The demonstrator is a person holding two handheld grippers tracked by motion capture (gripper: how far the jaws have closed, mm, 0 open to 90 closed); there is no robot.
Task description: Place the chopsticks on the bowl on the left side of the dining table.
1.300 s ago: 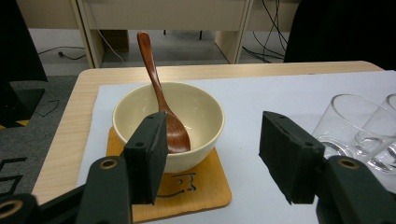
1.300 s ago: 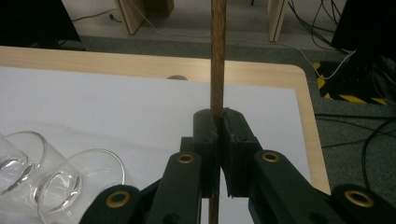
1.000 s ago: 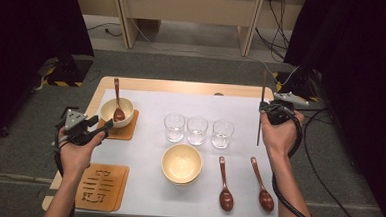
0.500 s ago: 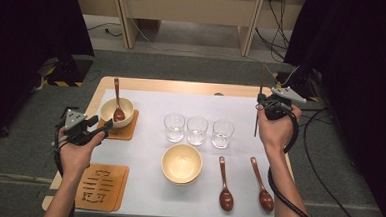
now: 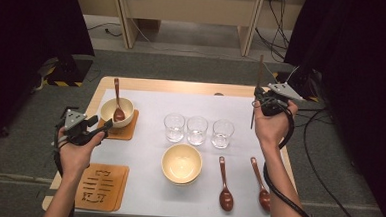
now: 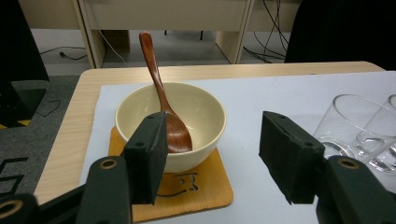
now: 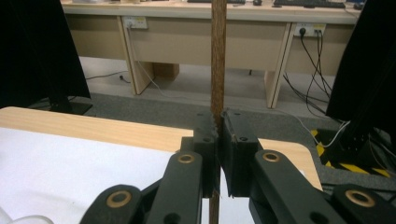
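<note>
The chopsticks [image 7: 217, 56], thin, straight and of dark brown wood, stand nearly upright in the right tool [image 7: 218, 122], whose black jaws are pressed together on them at mid-length. In the high view the chopsticks [image 5: 257, 92] are held above the far right corner of the counter [image 5: 192, 87], with the right tool [image 5: 265, 103] and the right hand [image 5: 270, 125] just below them.

The left tool [image 6: 212, 154] has its jaws spread wide with nothing between them; it points at a round cream bowl [image 6: 170, 122] with a smooth glazed surface. A glossy reddish-brown wooden spoon [image 6: 164, 102] leans in this bowl, handle up over the far rim. The bowl sits on a square light-wood coaster [image 6: 196, 191] with rounded corners. In the high view the left tool [image 5: 82, 129] is at the left edge of the counter, near the coaster.

The counter is light wood covered with a white sheet [image 5: 148, 151]. Three clear round glasses [image 5: 197, 130] stand in a row at the centre. On the near side of them sits a second cream bowl [image 5: 181, 163]. Two more brown spoons [image 5: 243, 184] lie flat to its right, bowls toward the near edge. A second wooden coaster [image 5: 102, 186], with a cut-out pattern, lies at the near left corner.
</note>
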